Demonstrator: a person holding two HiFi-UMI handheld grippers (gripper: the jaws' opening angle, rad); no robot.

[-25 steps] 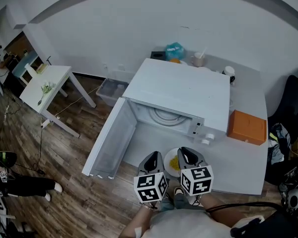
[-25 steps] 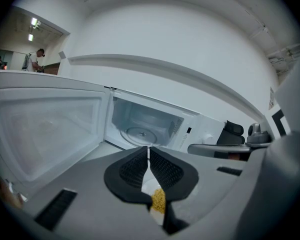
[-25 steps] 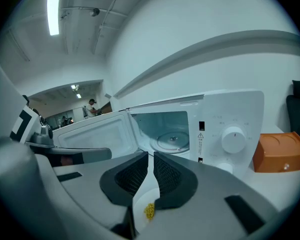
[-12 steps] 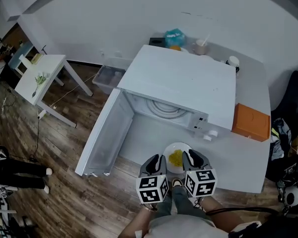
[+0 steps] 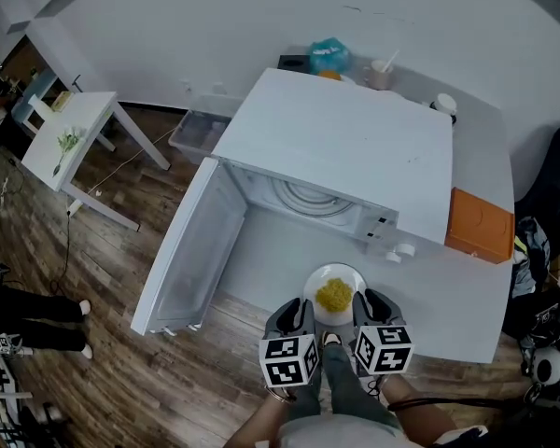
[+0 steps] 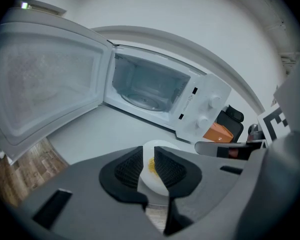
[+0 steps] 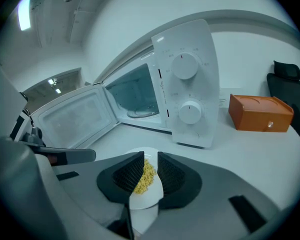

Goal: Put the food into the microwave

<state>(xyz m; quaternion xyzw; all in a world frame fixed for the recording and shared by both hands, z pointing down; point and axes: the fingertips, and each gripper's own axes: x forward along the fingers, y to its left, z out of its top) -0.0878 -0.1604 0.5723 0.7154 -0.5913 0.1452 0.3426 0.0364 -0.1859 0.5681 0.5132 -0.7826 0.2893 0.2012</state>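
A white plate (image 5: 334,273) heaped with yellow food (image 5: 334,295) is held just in front of the white microwave (image 5: 345,147). The microwave's door (image 5: 191,250) is swung wide to the left, and its cavity (image 5: 303,199) holds only the glass turntable. My left gripper (image 5: 299,308) is shut on the plate's left rim, and my right gripper (image 5: 367,301) is shut on its right rim. In the left gripper view the plate (image 6: 160,145) and food (image 6: 151,165) show between the narrow jaws of the left gripper (image 6: 149,165). The right gripper (image 7: 150,171) clamps the plate (image 7: 145,201) beside the food (image 7: 146,179).
An orange box (image 5: 479,224) lies on the grey counter (image 5: 448,297) to the right of the microwave. Cups (image 5: 384,68) and a teal bag (image 5: 329,56) stand behind it. On the wooden floor at left are a plastic bin (image 5: 194,136) and a small white table (image 5: 70,147).
Both grippers have carried the plate a little forward toward the open microwave, so more of the plate now shows ahead of them. The head view has shifted with them.
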